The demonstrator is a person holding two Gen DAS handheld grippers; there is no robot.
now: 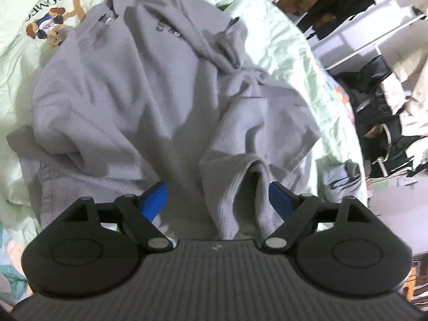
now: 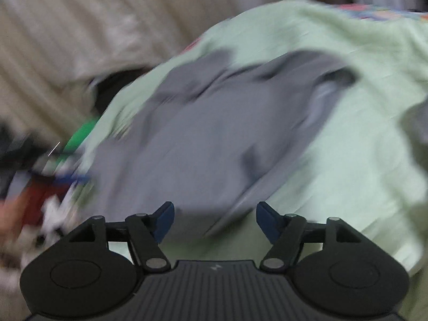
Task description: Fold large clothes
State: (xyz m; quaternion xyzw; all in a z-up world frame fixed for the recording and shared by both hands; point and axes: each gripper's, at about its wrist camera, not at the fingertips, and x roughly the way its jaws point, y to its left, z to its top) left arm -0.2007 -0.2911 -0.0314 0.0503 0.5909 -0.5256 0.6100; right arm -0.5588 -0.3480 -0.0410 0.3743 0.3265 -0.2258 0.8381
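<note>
A large grey garment (image 1: pixel 139 88) lies crumpled on a pale green bedsheet (image 1: pixel 283 45), with dark lettering near its top. My left gripper (image 1: pixel 218 196) hangs over its near edge, blue pads wide apart. A raised fold of the grey cloth (image 1: pixel 248 187) stands between them, beside the right pad; no pad presses on it. In the blurred right wrist view the same grey garment (image 2: pixel 214 133) spreads across the sheet (image 2: pixel 347 147). My right gripper (image 2: pixel 215 220) is open above the garment's near edge, with nothing gripped.
A cartoon print with letters (image 1: pixel 50 24) marks the sheet at the upper left. Cluttered shelves, dark bags and clothes (image 1: pixel 379 85) stand beyond the bed's right side. A pale curtain (image 2: pixel 80 26) and blurred colourful items (image 2: pixel 48 187) lie to the left in the right wrist view.
</note>
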